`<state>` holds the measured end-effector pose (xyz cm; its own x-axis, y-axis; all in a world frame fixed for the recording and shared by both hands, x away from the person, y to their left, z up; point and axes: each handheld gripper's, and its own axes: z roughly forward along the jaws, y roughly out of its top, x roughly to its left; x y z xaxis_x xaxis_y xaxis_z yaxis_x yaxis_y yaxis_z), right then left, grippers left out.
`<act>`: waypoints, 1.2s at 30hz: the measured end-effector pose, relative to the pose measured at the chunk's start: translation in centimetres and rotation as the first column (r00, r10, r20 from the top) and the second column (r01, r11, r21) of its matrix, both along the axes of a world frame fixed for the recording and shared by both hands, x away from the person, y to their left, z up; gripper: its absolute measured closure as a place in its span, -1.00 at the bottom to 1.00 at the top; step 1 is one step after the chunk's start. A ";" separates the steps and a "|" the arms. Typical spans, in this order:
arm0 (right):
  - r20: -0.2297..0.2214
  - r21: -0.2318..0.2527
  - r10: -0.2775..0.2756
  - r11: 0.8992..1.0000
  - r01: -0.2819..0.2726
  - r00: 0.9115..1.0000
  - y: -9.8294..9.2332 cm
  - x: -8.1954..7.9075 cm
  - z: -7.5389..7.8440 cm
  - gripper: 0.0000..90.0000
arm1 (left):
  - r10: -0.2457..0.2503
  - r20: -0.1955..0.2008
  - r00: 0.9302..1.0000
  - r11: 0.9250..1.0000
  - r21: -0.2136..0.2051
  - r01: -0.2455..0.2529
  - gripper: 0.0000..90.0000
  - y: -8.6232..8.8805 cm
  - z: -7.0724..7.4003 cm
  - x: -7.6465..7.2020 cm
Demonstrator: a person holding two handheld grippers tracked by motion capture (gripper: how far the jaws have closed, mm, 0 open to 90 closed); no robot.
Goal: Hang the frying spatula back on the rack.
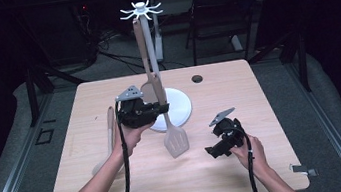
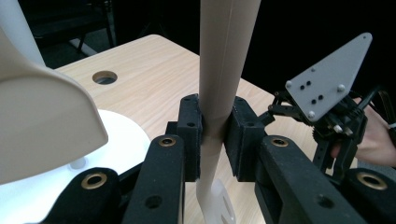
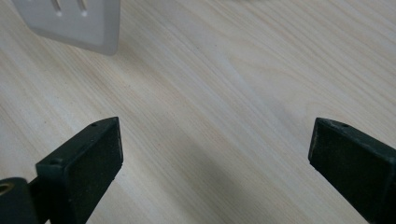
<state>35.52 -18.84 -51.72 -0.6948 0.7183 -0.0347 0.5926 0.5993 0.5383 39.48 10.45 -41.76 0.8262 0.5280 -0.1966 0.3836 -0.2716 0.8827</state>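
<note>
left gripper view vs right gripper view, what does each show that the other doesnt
Left gripper view: its fingers clamped on the slotted spatula's handle, the white stand base, the table's round hole and the other gripper's grey plate.
Right gripper view: open fingers with bare wood between them.
Both: the wooden table and the spatula's slotted blade.

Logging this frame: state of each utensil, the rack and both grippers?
slotted spatula: upright, handle clamped in left gripper, head near table.
hanging utensil: hung on rack.
spoon: lying flat on table, untouched.
right gripper: open, empty, over bare wood.
</note>
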 end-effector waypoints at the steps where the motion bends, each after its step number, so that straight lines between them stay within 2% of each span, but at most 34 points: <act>1: -0.002 0.001 0.000 1.000 0.000 1.000 0.0 0.0 0.0 -0.94 | 0.000 0.003 1.000 1.000 0.005 0.000 0.72 -0.1 0.1 0.1; 5: -0.003 0.012 -0.003 1.000 0.003 1.000 0.0 0.0 -0.1 -0.94 | -0.003 0.012 1.000 1.000 0.013 0.002 0.72 -0.6 0.6 0.5; 7: -0.004 -0.004 0.003 1.000 -0.003 1.000 0.0 0.1 0.0 -0.94 | -0.003 0.022 1.000 1.000 0.019 0.003 0.72 -0.9 1.0 0.6; 9: -0.004 0.005 0.003 1.000 -0.003 1.000 0.0 0.0 -0.1 -0.94 | -0.003 0.032 0.999 1.000 0.021 0.002 0.72 -1.1 1.4 0.8; 10: -0.006 -0.009 0.004 1.000 -0.004 1.000 0.1 0.0 0.0 -0.94 | -0.004 0.035 0.999 1.000 0.024 0.003 0.72 -1.2 1.6 0.9; 17: -0.007 0.026 0.005 1.000 -0.005 1.000 0.1 0.1 -0.2 -0.94 | 0.009 0.052 0.999 1.000 0.020 -0.010 0.72 -1.7 3.0 1.8; 19: -0.015 0.005 0.005 1.000 -0.005 1.000 0.1 0.1 -0.2 -0.94 | 0.015 0.056 0.998 1.000 0.024 -0.016 0.72 -1.8 3.4 2.1; 20: -0.017 0.022 0.002 1.000 -0.001 1.000 0.1 0.2 -0.4 -0.94 | 0.014 0.059 0.998 1.000 0.024 -0.015 0.72 -1.9 3.6 2.2; 23: -0.027 0.009 0.006 1.000 -0.006 1.000 0.2 0.3 -0.5 -0.94 | 0.014 0.067 0.998 0.999 0.032 -0.016 0.72 -2.0 4.1 2.5; 36: -0.022 0.011 0.016 1.000 -0.016 1.000 0.3 0.3 -0.6 -0.94 | 0.043 0.075 0.996 0.997 0.058 -0.048 0.72 -1.8 5.7 4.7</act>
<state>35.82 -18.55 -52.29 -0.7069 0.7072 -0.0117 0.5945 0.6030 0.5319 44.18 8.65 -36.05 0.8120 0.5743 -0.1037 0.3317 -0.3080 0.8917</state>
